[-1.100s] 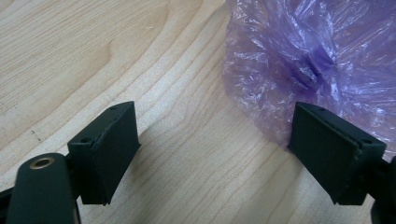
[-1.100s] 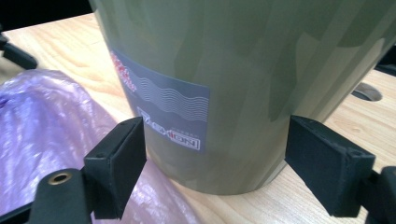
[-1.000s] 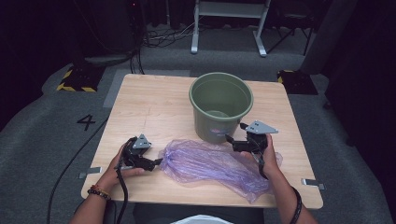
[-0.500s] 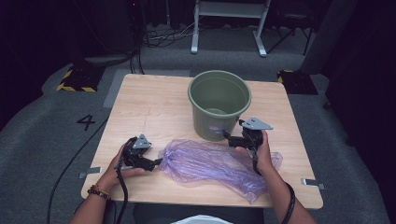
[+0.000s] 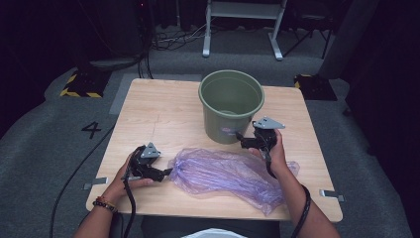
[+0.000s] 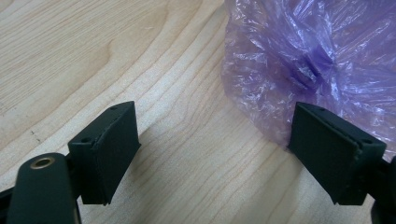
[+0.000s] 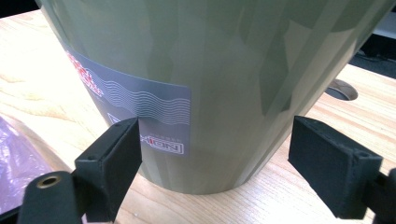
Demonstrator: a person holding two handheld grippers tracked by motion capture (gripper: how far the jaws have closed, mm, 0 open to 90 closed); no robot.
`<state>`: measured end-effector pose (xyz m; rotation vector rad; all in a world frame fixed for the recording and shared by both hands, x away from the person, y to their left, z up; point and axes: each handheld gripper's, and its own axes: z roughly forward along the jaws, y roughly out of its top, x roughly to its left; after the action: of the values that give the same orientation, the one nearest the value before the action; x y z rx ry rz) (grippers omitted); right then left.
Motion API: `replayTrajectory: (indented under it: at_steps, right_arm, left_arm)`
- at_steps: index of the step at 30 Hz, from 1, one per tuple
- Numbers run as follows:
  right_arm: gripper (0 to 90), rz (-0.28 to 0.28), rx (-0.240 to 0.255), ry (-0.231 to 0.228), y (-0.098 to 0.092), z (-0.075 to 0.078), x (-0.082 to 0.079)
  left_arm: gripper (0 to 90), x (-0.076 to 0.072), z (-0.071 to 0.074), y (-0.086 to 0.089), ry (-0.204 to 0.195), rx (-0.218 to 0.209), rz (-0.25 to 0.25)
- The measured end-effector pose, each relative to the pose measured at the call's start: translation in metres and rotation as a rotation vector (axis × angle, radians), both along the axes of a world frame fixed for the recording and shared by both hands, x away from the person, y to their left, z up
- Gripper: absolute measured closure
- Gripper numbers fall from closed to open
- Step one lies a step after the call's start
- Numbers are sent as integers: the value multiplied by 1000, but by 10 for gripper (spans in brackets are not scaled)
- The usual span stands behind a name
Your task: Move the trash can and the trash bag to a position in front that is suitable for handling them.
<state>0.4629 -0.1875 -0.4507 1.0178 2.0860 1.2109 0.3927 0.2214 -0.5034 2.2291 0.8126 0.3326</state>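
Two grippers, both spread wide, neither clamped on anything.

Left gripper (image 5: 167,173): rested low at the left end of the purple plastic bag (image 5: 225,173), on the near left part of the wooden table (image 5: 158,111). Jaws stood far apart in the left gripper view (image 6: 215,149), with bare wood grain between them. One jaw just met the crinkled edge of the bag (image 6: 308,60); the other stood clear on the table (image 6: 93,56).

Bag: lay flat along the near edge, long axis running left to right. Gathered, bunched end pointed left toward the left gripper; looser end trailed off to the right, near the person's right forearm.

Green bucket (image 5: 231,104): stood upright behind the bag, toward the table's far middle.

Right gripper (image 5: 238,135): held just beside the bucket's lower wall, pointed at it. Jaws wide apart in the right gripper view (image 7: 215,158), framing the bucket (image 7: 224,74) and its grey label (image 7: 140,112). Contact with the wall could not be confirmed.
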Motion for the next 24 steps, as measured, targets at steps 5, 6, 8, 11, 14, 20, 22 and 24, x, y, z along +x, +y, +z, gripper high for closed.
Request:
replayTrajectory:
  at_steps: [5,6,8,11,14,20,22,24]
  right_arm:
    - [205,-6,-12,-4,-6,3,-3]
    - [206,-5,-14,-10,-9,5,-5]
    - [209,4,-17,-16,-15,8,-10]
    - [216,9,-41,-24,-27,14,-20]
    - [220,12,-68,-40,-36,18,-29]
    - [254,26,-128,17,-66,23,-64]
    - [256,77,-114,48,-79,19,-84]
    - [268,99,-90,68,-85,16,-94]
  left_arm:
    - [159,0,0,0,1,0,0]
    - [159,0,0,0,1,-1,0]
    - [159,0,0,0,0,-1,0]
    - [161,0,0,0,-3,2,-1]
    - [161,0,0,0,-3,2,0]
    - [160,0,0,0,-4,2,3]
    - [160,-1,0,-1,-3,0,4]
    - [160,-1,0,-1,-3,0,3]
